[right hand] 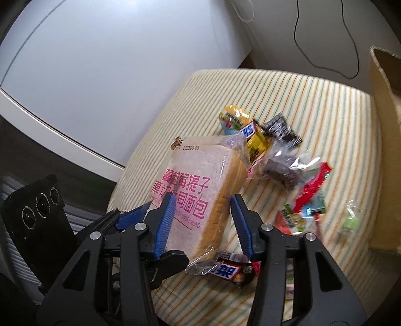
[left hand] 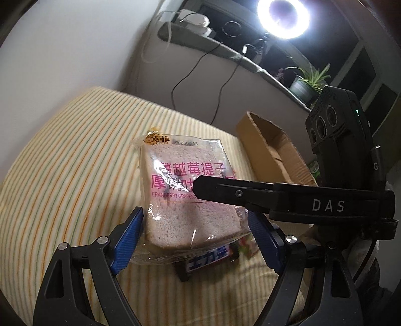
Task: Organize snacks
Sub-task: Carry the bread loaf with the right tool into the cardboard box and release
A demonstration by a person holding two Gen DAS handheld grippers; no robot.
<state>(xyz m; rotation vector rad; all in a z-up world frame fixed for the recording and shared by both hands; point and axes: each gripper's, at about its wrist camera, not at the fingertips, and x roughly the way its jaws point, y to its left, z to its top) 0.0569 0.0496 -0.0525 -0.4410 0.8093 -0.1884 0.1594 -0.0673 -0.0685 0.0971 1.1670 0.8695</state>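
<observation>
A clear bag of cranberry toast bread (left hand: 180, 198) with pink print is held above the striped cloth. My left gripper (left hand: 195, 240) has its blue pads on both sides of the bag's lower end. My right gripper (right hand: 203, 223) pinches the same bread bag (right hand: 198, 190) across its thickness; its black finger (left hand: 225, 191) crosses the bread in the left wrist view. A Snickers bar (left hand: 210, 260) lies under the bag, and it also shows in the right wrist view (right hand: 230, 269). A pile of small snack packs (right hand: 280, 160) lies on the cloth beyond.
An open cardboard box (left hand: 273, 155) stands on the right of the striped cloth (left hand: 62, 163); its wall shows in the right wrist view (right hand: 383, 150). A ring light (left hand: 285, 15), cables and a potted plant (left hand: 308, 80) sit on the sill behind.
</observation>
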